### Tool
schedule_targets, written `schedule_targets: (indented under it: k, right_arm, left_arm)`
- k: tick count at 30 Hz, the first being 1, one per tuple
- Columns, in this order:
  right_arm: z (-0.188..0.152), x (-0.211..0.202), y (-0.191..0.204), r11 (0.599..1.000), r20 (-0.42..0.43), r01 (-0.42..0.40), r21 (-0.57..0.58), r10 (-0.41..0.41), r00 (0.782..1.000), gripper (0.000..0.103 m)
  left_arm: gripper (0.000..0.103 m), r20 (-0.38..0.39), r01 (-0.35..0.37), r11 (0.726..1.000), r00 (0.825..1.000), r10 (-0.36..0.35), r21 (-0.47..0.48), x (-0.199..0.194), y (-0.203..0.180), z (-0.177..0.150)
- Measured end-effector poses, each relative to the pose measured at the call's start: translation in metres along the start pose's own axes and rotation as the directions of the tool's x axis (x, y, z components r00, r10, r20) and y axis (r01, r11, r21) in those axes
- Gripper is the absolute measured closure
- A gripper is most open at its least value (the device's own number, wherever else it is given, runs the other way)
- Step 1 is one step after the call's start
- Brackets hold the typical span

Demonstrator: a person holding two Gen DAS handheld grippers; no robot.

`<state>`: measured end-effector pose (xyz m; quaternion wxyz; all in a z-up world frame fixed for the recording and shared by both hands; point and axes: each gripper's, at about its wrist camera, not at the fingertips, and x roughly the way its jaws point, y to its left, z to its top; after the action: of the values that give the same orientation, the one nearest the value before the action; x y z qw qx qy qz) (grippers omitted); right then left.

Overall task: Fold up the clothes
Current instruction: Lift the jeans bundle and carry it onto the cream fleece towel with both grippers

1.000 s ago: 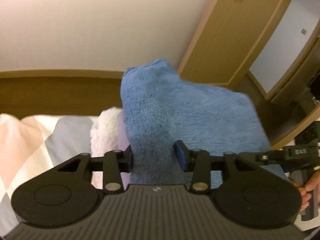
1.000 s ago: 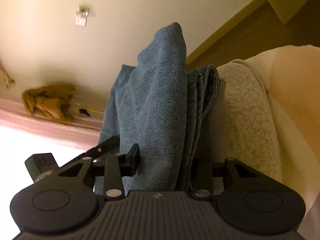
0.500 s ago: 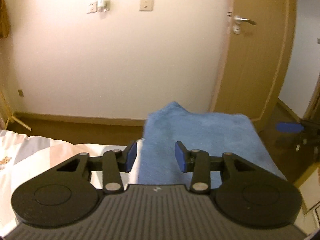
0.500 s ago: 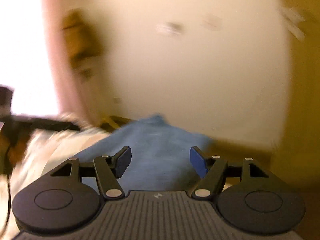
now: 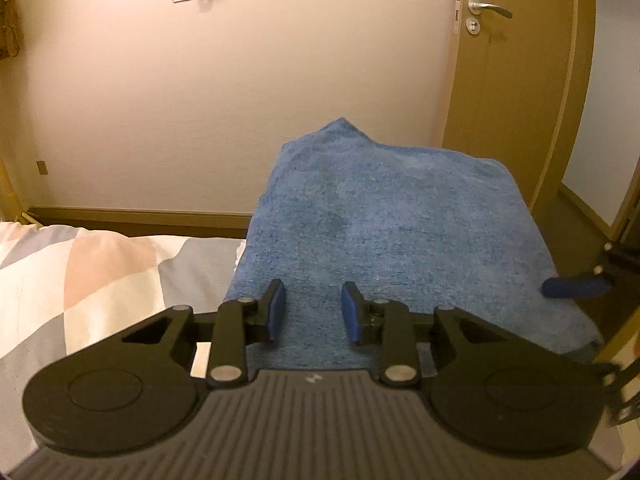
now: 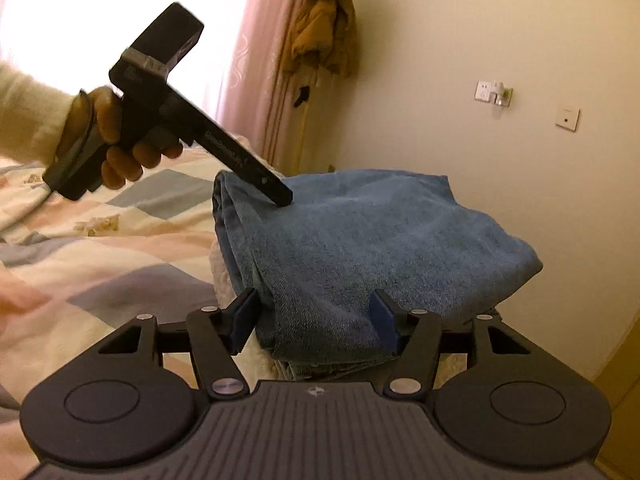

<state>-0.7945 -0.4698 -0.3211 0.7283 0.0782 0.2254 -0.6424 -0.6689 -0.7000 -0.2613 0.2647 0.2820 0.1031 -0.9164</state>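
Since a second earlier we had lowered the folded blue denim garment (image 5: 392, 240) onto the patchwork-quilted bed (image 5: 100, 272) and let go. Both the left tongs (image 5: 312, 310) and right tongs (image 6: 314, 318) stood released, the garment lying just ahead of each, its long axis running away from the left tongs.

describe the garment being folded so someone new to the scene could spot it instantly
Start at the bed with the pastel patchwork quilt. At its edge nearest the cream wall sits a folded bundle, the blue denim garment, resting on white fleece, with the left gripper and right gripper both open beside it. It is the only solid blue, coarse-weave thing there.
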Motion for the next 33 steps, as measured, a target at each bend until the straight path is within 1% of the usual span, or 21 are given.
schedule_targets:
  k: [1, 2, 3, 4, 6, 7, 9, 12, 13, 15, 19, 20, 22, 24, 26, 29, 31, 33]
  right_arm:
    - [0.009, -0.007, -0.001, 1.0, -0.004, -0.011, 0.027, 0.011, 1.0, 0.05]
    - [0.016, -0.021, -0.006, 0.997, 0.016, -0.026, 0.073, 0.025, 1.0, 0.053]
    - [0.02, -0.028, -0.012, 0.992, 0.04, -0.037, 0.124, 0.032, 0.999, 0.062]
    - [0.024, -0.034, -0.018, 0.984, 0.064, -0.047, 0.173, 0.037, 0.997, 0.073]
    - [0.027, -0.04, -0.021, 0.978, 0.059, -0.026, 0.205, 0.014, 0.998, 0.083]
    - [0.022, -0.038, -0.02, 0.982, 0.036, -0.01, 0.188, 0.003, 0.999, 0.084]
    - [0.004, -0.028, -0.012, 0.992, -0.015, 0.009, 0.123, -0.008, 1.0, 0.084]
    - [-0.017, -0.02, -0.002, 0.999, -0.017, 0.033, -0.004, -0.033, 0.999, 0.084]
    - [-0.019, -0.016, -0.001, 0.999, -0.016, 0.037, -0.029, -0.038, 0.999, 0.084]
    - [-0.024, -0.01, -0.003, 0.997, -0.02, 0.05, -0.051, -0.051, 0.998, 0.084]
    - [-0.032, 0.001, -0.003, 0.994, -0.009, 0.039, -0.099, -0.04, 0.999, 0.083]
    - [-0.029, 0.004, -0.005, 0.995, -0.01, 0.035, -0.098, -0.036, 0.999, 0.083]
    - [-0.018, 0.001, -0.009, 0.996, -0.035, 0.021, -0.086, -0.024, 0.999, 0.082]
    - [0.002, -0.006, -0.023, 1.0, -0.035, 0.02, -0.018, -0.021, 0.999, 0.081]
    - [0.019, -0.011, -0.038, 0.997, -0.013, 0.054, 0.054, -0.053, 0.998, 0.08]
    - [0.039, -0.007, -0.07, 0.98, 0.022, 0.131, 0.148, -0.136, 0.99, 0.079]
    - [0.048, 0.005, -0.091, 0.968, 0.043, 0.165, 0.187, -0.176, 0.983, 0.078]
    - [0.052, 0.022, -0.107, 0.964, 0.055, 0.184, 0.193, -0.198, 0.979, 0.077]
  left_arm:
    - [0.076, -0.003, 0.002, 1.0, 1.0, -0.002, 0.0, 0.001, 0.001, 0.0]
    - [0.077, -0.006, 0.004, 1.0, 1.0, -0.004, 0.0, 0.001, 0.002, 0.001]
    - [0.077, -0.009, 0.006, 1.0, 1.0, -0.006, -0.002, 0.002, 0.003, 0.001]
    - [0.076, -0.01, 0.006, 1.0, 1.0, -0.006, -0.002, 0.002, 0.003, 0.002]
    - [0.076, -0.009, 0.004, 1.0, 1.0, -0.004, -0.001, 0.005, 0.002, 0.001]
    - [0.076, -0.009, 0.003, 1.0, 1.0, -0.003, -0.001, 0.005, 0.001, 0.0]
    - [0.076, -0.008, 0.002, 1.0, 1.0, -0.002, 0.001, 0.006, -0.001, -0.002]
    - [0.076, -0.008, 0.009, 1.0, 1.0, -0.009, 0.02, 0.008, -0.002, -0.004]
    - [0.076, -0.008, 0.009, 1.0, 1.0, -0.008, 0.03, 0.008, -0.003, -0.006]
    - [0.076, -0.007, 0.005, 0.999, 1.0, -0.004, 0.041, 0.01, -0.004, -0.009]
    - [0.076, -0.016, 0.0, 0.999, 1.0, 0.001, 0.038, 0.011, -0.004, -0.011]
    - [0.077, -0.018, -0.008, 0.999, 1.0, 0.008, 0.039, 0.007, -0.006, -0.009]
    - [0.079, -0.012, -0.025, 0.999, 1.0, 0.025, 0.046, -0.005, -0.013, -0.003]
    - [0.079, 0.02, -0.024, 0.999, 1.0, 0.024, 0.048, -0.023, -0.022, 0.001]
    - [0.079, 0.046, -0.016, 0.999, 0.999, 0.014, 0.042, -0.038, -0.031, 0.003]
    - [0.079, 0.066, 0.004, 1.0, 0.998, -0.006, 0.028, -0.052, -0.046, 0.0]
    - [0.079, 0.059, 0.011, 1.0, 0.998, -0.012, 0.026, -0.052, -0.055, -0.007]
    - [0.079, 0.033, 0.002, 1.0, 0.999, -0.003, 0.02, -0.044, -0.061, -0.016]
